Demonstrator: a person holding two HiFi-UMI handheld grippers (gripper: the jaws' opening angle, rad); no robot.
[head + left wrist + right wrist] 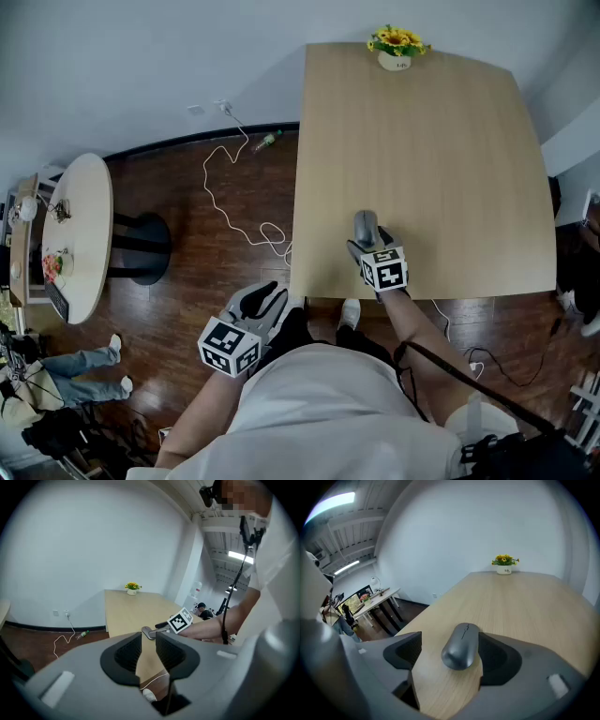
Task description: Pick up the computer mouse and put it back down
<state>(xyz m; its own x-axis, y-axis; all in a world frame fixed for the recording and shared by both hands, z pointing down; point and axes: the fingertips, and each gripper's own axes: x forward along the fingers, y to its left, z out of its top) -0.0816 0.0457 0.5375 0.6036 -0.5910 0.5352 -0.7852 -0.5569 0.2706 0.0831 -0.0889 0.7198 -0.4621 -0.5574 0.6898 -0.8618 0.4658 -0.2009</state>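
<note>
The computer mouse (365, 226), a smooth grey one, lies flat on the pale wooden surface (422, 141) near its front edge, well short of the middle. The right claw (370, 242) sits low on the wood around it, released. In the right gripper view the mouse (461, 645) lies between the two dark pads, close against the pad on the right of that view and with a strip of bare wood showing on its other side. It rests on the wood with its long axis pointing away from the person, toward the far end.

The right claw's marker cube (385, 270) rides just behind the mouse, over the front edge of the surface.

The left claw (258, 300) hangs off the surface altogether, just off its near left corner and above the dark wooden floor (187, 281). It is released too: its own view shows a narrow gap between the pads with nothing in it, and through the gap the mouse (147, 632) and the right claw's cube can be seen further off.

At the far edge stands a small white pot of yellow flowers (397, 44), well apart from the mouse. A white cable (225, 202) loops across the floor to the left, and beyond it stands a round side table (80, 234).
</note>
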